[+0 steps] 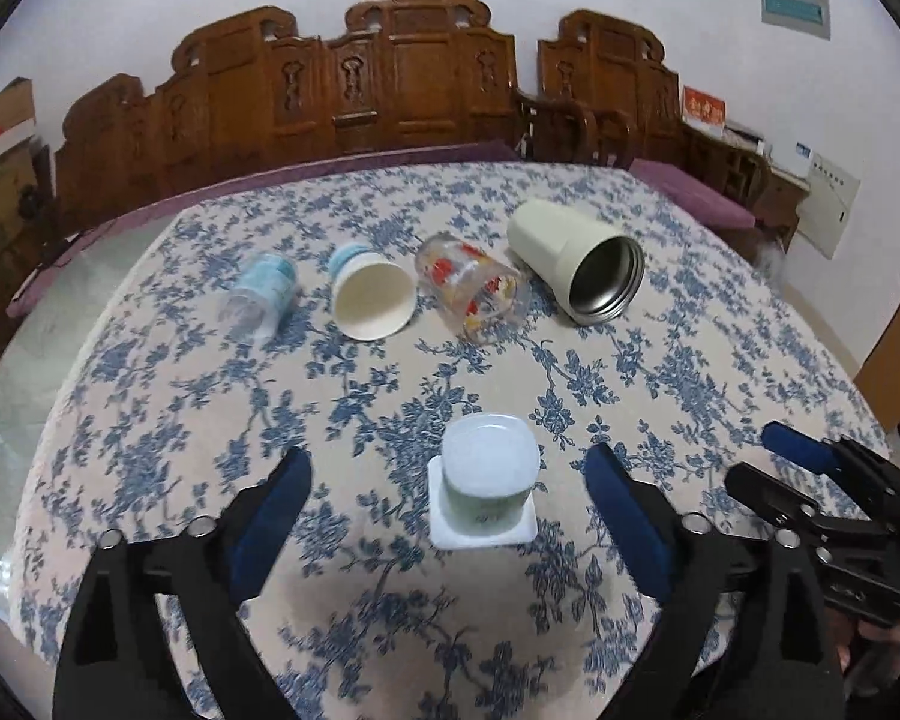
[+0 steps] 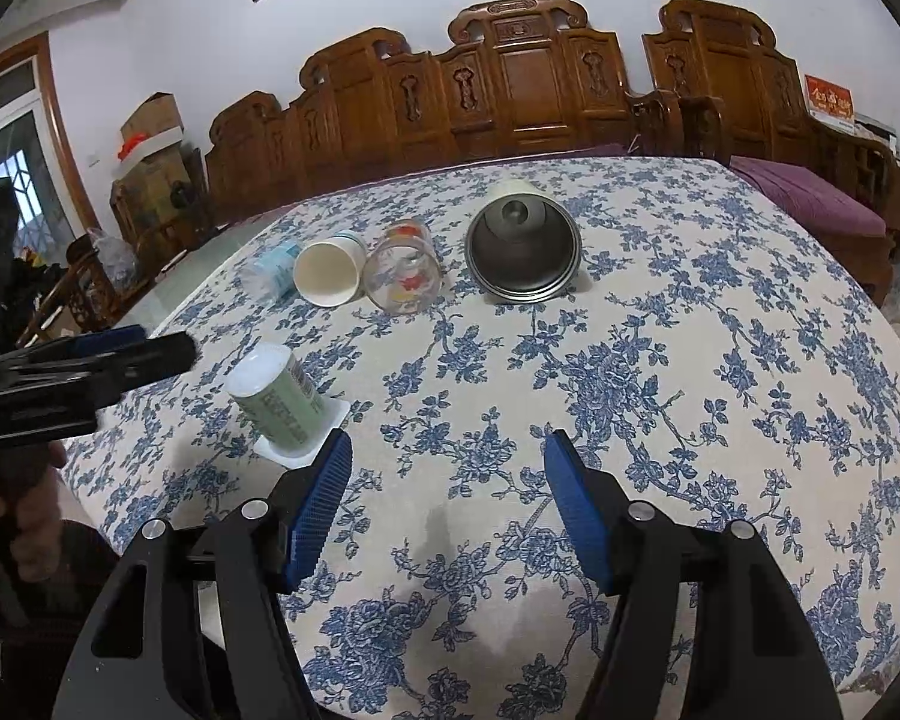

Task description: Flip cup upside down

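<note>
Left gripper (image 1: pixel 447 480): jaws spread, grasping nothing, either side of the green yogurt cup (image 1: pixel 487 483).
Right gripper (image 2: pixel 447 459): jaws apart, empty, over bare floral tablecloth (image 2: pixel 660 372).
Green yogurt cup: upside down on its wide rim, near left.
Far row, lying sideways: clear plastic cup (image 1: pixel 264 294), paper cup (image 1: pixel 372 294), printed glass (image 1: pixel 474 288), cream steel tumbler (image 1: pixel 576 258).

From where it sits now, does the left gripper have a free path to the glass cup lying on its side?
Probably yes. The left gripper is open, but the upside-down yogurt cup stands between its fingers, straight ahead. The glass cup lies beyond it, so going over or around seems needed.
</note>
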`<state>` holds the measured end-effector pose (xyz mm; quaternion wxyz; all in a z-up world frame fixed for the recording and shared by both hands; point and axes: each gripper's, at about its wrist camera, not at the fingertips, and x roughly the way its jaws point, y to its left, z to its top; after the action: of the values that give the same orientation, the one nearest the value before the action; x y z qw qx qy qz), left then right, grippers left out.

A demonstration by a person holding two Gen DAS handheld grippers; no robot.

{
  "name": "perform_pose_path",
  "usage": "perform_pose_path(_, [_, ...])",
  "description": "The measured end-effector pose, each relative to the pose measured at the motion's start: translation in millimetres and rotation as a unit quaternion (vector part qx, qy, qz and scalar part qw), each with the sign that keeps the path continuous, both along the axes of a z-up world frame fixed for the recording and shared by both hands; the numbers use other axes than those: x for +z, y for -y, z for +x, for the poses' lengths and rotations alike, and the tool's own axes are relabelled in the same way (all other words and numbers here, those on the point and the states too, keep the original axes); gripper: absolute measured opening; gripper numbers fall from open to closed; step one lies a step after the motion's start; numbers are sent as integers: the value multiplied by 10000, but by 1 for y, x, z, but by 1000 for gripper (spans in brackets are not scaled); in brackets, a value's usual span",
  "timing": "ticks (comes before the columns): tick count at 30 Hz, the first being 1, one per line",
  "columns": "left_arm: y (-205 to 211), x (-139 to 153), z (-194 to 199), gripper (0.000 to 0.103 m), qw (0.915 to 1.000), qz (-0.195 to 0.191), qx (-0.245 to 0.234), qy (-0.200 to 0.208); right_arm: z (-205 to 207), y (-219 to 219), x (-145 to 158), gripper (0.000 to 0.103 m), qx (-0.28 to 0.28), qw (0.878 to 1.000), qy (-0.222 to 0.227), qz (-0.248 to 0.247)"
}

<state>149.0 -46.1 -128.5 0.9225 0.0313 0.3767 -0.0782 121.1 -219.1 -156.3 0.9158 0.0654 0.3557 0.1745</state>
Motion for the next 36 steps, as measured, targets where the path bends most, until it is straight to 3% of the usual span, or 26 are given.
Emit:
perform_pose_path(2, [-6,5,-8,95,10000,-8,39,41,-2,-3,2,69,9,10000,26,-42])
perform_pose_path(5, [-14,10,-19,95,9999,0,126,10,-5,-7,5,79,-2,9999,55,-96])
perform_pose_path(15, [-34,25,-48,95,9995,-29,306,31,-22,-15,19,99,-90,9998,44,-184])
perform_pose_path(22, [-42,41,-74,95,9990,-47,384,215,-44,-16,41,100,-200,9996,97,-158])
perform_pose_path(31, [-47,94,-128,95,9930,-60,578,1026,-102,-23,125,100,-318,9925,1153,-256])
perform_pose_path(36, [-52,115,-154,95,9878,-110,714,1376,-128,-24,154,100,-419,9867,1535,-329])
